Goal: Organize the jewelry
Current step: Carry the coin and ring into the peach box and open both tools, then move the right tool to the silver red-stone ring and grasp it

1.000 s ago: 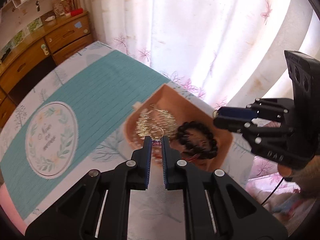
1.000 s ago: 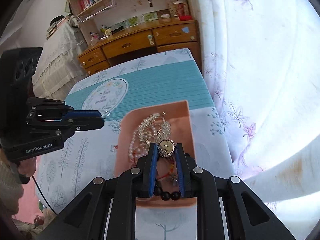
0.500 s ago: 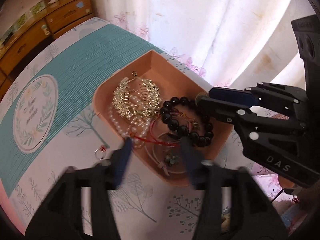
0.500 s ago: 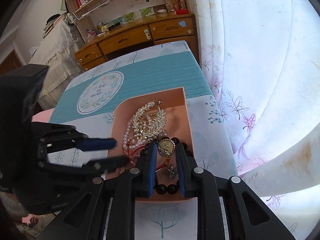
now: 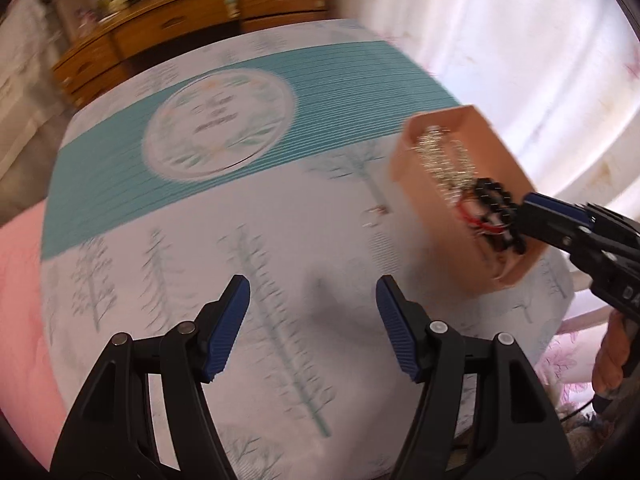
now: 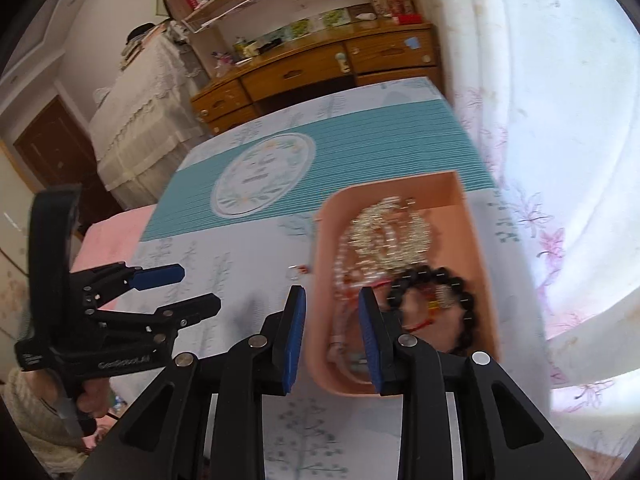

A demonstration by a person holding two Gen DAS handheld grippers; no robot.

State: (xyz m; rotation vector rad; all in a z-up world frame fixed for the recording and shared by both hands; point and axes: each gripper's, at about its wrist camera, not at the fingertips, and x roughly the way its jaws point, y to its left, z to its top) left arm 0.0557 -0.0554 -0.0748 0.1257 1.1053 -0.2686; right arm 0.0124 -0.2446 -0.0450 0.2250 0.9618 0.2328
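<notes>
A peach tray [image 6: 472, 216] sits on the table's right side and holds a gold necklace [image 6: 390, 236], pearls, a black bead bracelet [image 6: 460, 284] and red cord. My right gripper [image 6: 331, 334] is open and empty, straddling the tray's near left wall. My left gripper [image 5: 312, 324] is wide open and empty over bare cloth, left of the tray [image 5: 440, 208]. A small ring [image 6: 296, 270] lies on the cloth just left of the tray. The left wrist view is motion-blurred.
The table wears a white tree-print cloth with a teal band and round emblem [image 6: 264, 180]. A pink cover [image 5: 20, 288] is at the left edge. Curtains [image 6: 540, 80] hang right of the table. A wooden dresser [image 6: 320, 68] stands behind.
My left gripper opened, dropped the ring and swung left away from the tray. My right gripper released the gold pendant into the tray and opened.
</notes>
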